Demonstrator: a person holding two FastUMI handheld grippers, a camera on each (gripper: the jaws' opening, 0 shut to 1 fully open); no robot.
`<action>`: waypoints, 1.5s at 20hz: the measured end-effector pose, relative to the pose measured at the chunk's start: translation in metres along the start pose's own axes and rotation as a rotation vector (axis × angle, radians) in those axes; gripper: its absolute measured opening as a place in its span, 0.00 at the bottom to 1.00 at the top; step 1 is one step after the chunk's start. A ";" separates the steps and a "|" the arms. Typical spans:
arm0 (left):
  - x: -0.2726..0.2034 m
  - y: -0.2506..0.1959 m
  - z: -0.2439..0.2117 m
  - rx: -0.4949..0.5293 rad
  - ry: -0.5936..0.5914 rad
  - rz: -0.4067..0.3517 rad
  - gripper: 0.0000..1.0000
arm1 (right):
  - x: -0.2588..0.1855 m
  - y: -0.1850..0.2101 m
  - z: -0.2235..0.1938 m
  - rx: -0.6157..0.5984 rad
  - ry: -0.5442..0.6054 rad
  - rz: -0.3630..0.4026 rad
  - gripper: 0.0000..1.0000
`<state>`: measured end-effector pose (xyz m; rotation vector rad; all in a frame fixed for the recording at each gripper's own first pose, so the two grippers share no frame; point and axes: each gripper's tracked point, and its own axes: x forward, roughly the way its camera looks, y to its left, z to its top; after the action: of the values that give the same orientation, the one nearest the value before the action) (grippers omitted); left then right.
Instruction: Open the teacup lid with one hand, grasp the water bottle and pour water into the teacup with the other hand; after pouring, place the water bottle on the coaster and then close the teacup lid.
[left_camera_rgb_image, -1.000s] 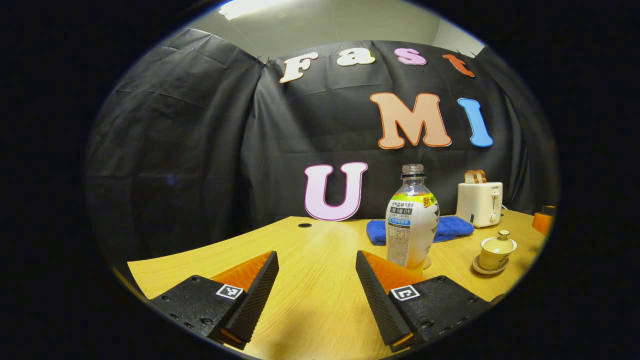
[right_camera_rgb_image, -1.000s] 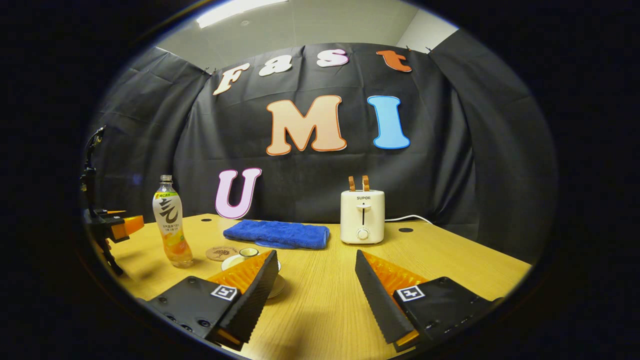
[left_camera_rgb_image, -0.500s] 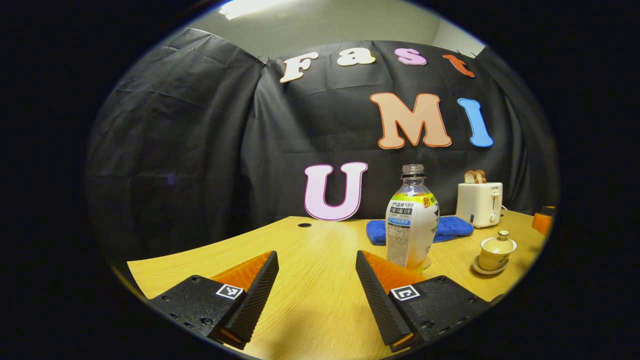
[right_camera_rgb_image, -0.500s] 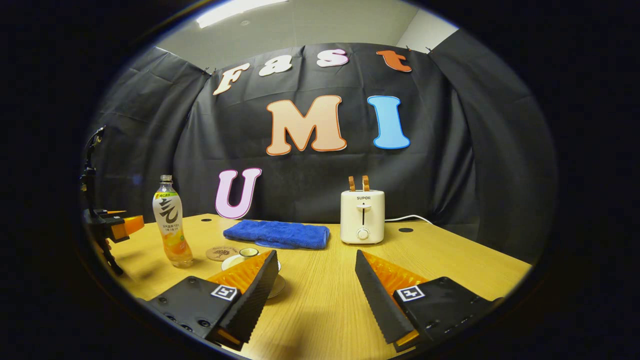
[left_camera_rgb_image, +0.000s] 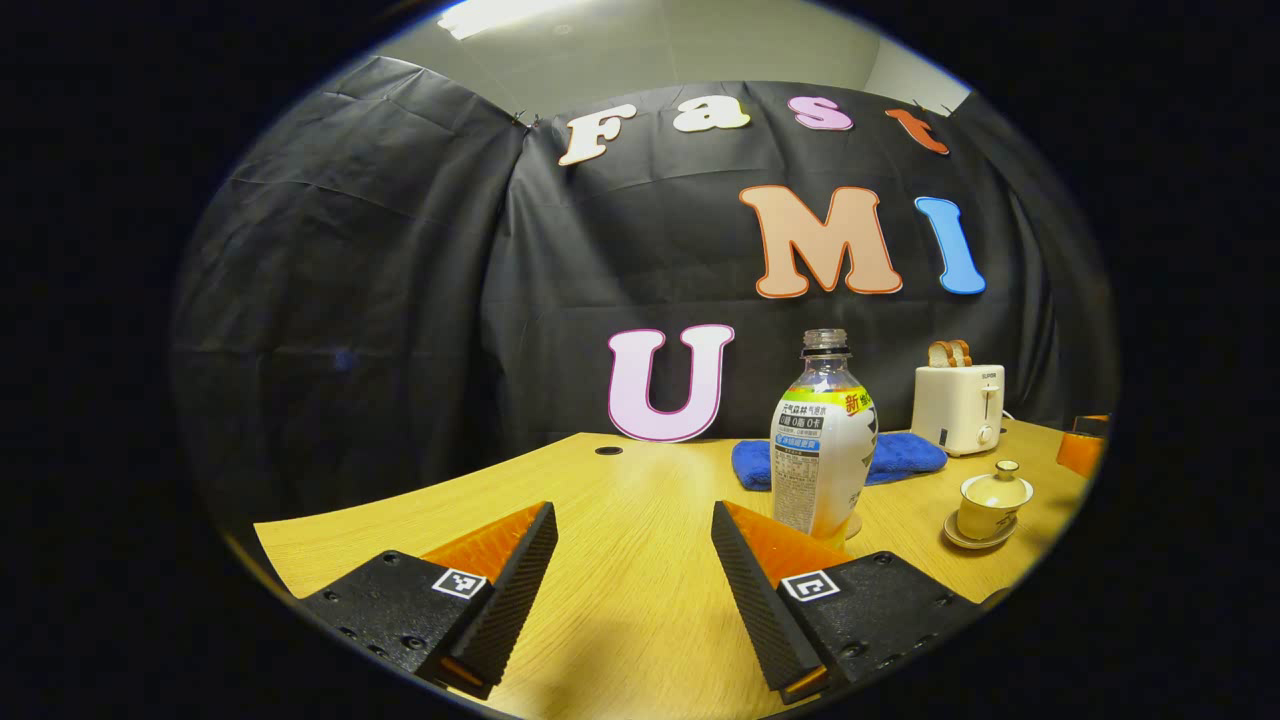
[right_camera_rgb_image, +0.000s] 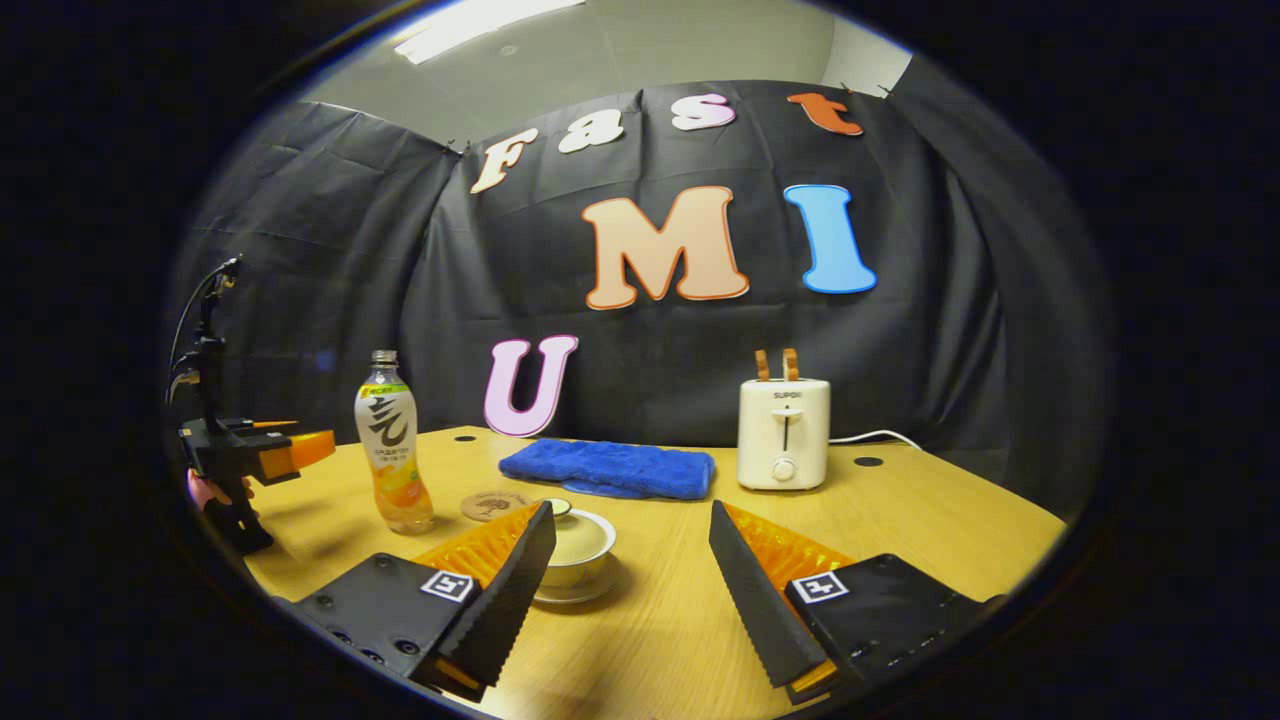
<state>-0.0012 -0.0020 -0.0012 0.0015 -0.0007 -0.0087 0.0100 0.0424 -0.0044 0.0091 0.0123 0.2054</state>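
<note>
The capless water bottle (left_camera_rgb_image: 822, 440) stands upright on the wooden table (left_camera_rgb_image: 620, 600), just beyond my right-hand finger in the left gripper view. My left gripper (left_camera_rgb_image: 632, 520) is open with nothing between its fingers. The cream teacup (left_camera_rgb_image: 993, 500) sits lidded on its saucer, right of the bottle. In the right gripper view, the teacup (right_camera_rgb_image: 582, 545) lies close ahead, partly behind the left-hand finger of my open right gripper (right_camera_rgb_image: 630, 515). The round coaster (right_camera_rgb_image: 494, 505) lies between the cup and the bottle (right_camera_rgb_image: 393, 450). Farther left, a hand holds the left gripper (right_camera_rgb_image: 300, 447).
A folded blue towel (right_camera_rgb_image: 608, 468) lies behind the cup. A cream toaster (right_camera_rgb_image: 783, 432) with toast stands at the back right, its cord trailing right. The black cloth wall closes the table's far side. Bare tabletop stretches on the right.
The right gripper has swung left toward the teacup, which now shows larger beside its left-hand finger. The left gripper and the bottle have stayed put.
</note>
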 end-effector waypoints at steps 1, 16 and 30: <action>0.000 0.000 0.000 0.000 0.000 0.000 0.90 | 0.002 0.004 0.000 0.001 0.000 0.017 0.98; -0.001 0.000 0.000 0.000 0.001 -0.002 0.90 | 0.060 0.053 -0.014 -0.002 0.081 0.136 0.94; -0.001 -0.001 0.000 0.000 0.002 -0.005 0.90 | 0.075 0.057 -0.026 -0.017 0.157 0.124 0.38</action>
<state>-0.0025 -0.0026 -0.0014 0.0012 0.0012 -0.0141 0.0715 0.1138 -0.0306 -0.0230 0.1663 0.3294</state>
